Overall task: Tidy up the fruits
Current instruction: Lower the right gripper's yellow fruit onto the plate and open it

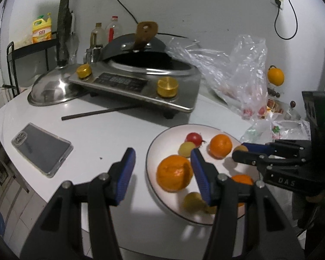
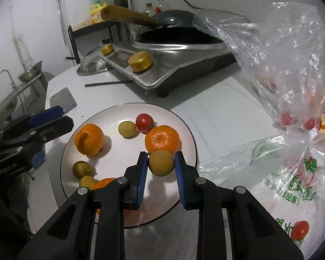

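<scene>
A white plate (image 2: pixel 119 151) on the white counter holds two oranges (image 2: pixel 89 139) (image 2: pixel 162 139), a cherry tomato (image 2: pixel 144 122) and several small yellow-green fruits (image 2: pixel 126 129). My right gripper (image 2: pixel 161 155) hangs over the plate's near right side, shut on a small round yellow-brown fruit (image 2: pixel 161 162). In the left wrist view it (image 1: pixel 249 151) reaches in from the right with that fruit (image 1: pixel 240 148). My left gripper (image 1: pixel 162 153) is open at the left rim of the plate (image 1: pixel 162 143). A large orange (image 1: pixel 174 172) lies beside its right finger, and nothing is held.
An induction cooker (image 1: pixel 140 86) with a dark wok stands behind the plate, a steel lid (image 1: pixel 52 88) to its left. A phone (image 1: pixel 42 149) and a dark stick (image 1: pixel 97 112) lie on the counter. Plastic bags (image 2: pixel 281 86) with cherry tomatoes crowd the right side.
</scene>
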Demonstrator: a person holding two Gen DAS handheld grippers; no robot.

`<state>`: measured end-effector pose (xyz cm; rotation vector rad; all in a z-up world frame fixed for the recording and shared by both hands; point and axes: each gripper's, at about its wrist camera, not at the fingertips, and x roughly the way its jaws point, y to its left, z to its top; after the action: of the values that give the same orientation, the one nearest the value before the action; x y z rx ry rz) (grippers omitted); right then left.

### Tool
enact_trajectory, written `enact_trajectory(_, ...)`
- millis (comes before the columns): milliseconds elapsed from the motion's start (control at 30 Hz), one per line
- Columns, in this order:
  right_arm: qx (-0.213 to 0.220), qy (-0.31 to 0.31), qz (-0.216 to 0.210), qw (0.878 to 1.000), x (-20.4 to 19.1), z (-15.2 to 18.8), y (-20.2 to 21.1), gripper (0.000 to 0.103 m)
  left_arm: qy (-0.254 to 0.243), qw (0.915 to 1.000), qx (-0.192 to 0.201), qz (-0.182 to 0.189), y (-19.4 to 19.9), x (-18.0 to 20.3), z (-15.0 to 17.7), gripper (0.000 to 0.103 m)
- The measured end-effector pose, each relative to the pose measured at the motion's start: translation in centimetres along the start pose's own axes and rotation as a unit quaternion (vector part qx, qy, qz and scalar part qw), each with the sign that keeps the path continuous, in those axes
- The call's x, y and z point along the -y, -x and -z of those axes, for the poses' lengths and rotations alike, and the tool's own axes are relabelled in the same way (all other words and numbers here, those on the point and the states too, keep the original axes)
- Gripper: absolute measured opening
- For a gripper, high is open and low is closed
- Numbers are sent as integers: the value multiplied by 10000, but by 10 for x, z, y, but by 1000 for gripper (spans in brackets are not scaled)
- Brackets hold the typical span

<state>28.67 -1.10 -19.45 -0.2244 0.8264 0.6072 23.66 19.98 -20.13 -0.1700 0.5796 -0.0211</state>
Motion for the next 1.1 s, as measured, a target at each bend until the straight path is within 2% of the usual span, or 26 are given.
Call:
enact_trajectory(200, -139, 20, 85, 9999, 1, 3, -8, 27, 53, 10000, -55, 32, -3, -2, 6, 54)
enact_trajectory(567, -124, -35, 75, 9999, 4, 2, -7, 27, -18, 10000, -69, 42, 1, 5, 6, 54)
enact_trajectory(1100, 187, -62, 65, 9998, 3, 4, 26, 28, -201, 9998, 3, 9, 20, 23, 8, 54)
